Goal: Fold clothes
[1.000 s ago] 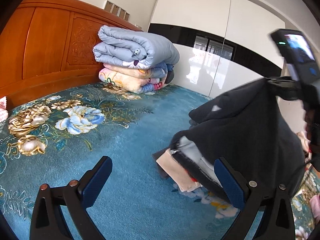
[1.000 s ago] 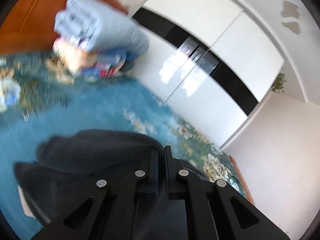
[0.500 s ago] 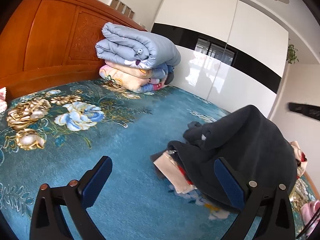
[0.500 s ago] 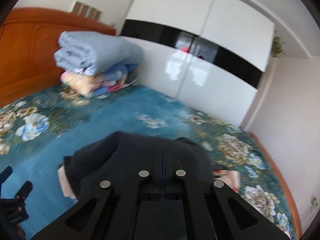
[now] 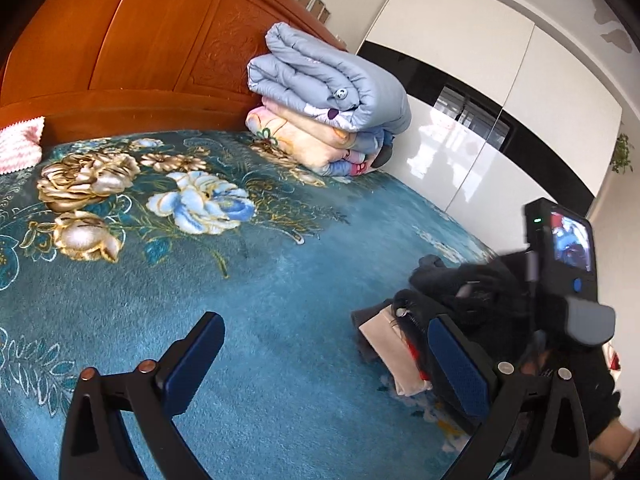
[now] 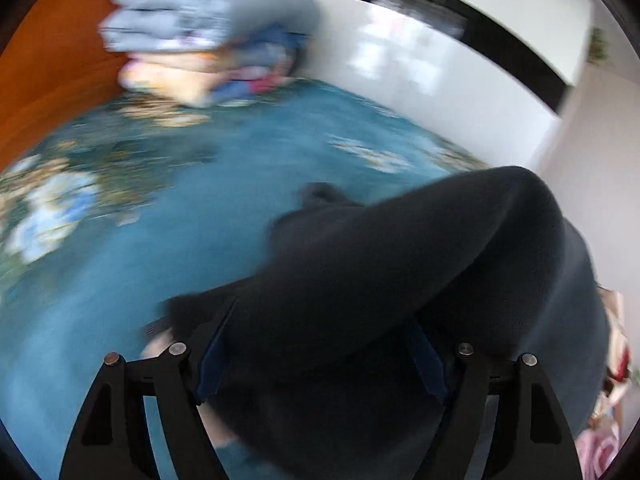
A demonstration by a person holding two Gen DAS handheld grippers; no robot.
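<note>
A dark fleece garment (image 5: pixel 460 284) lies heaped on the blue floral bedspread (image 5: pixel 280 300), on top of folded clothes whose beige edge (image 5: pixel 390 344) shows. My left gripper (image 5: pixel 324 364) is open and empty, low over the bedspread to the left of the heap. My right gripper (image 6: pixel 320 356) is open, with the dark garment (image 6: pixel 400 280) bulging between and over its fingers. The right wrist view is blurred. The right gripper's body with its screen (image 5: pixel 568 248) shows at the right of the left wrist view, behind the heap.
A stack of folded quilts (image 5: pixel 328 96) stands against the wooden headboard (image 5: pixel 120 52). White and black wardrobe doors (image 5: pixel 500 92) line the far side. A pink knitted item (image 5: pixel 20 148) lies at the far left. More clothes (image 6: pixel 600 448) show at the lower right.
The right gripper has opened; it was shut on the dark garment before. The garment heap has sunk lower onto the folded pile. The right gripper came back into the left view.
</note>
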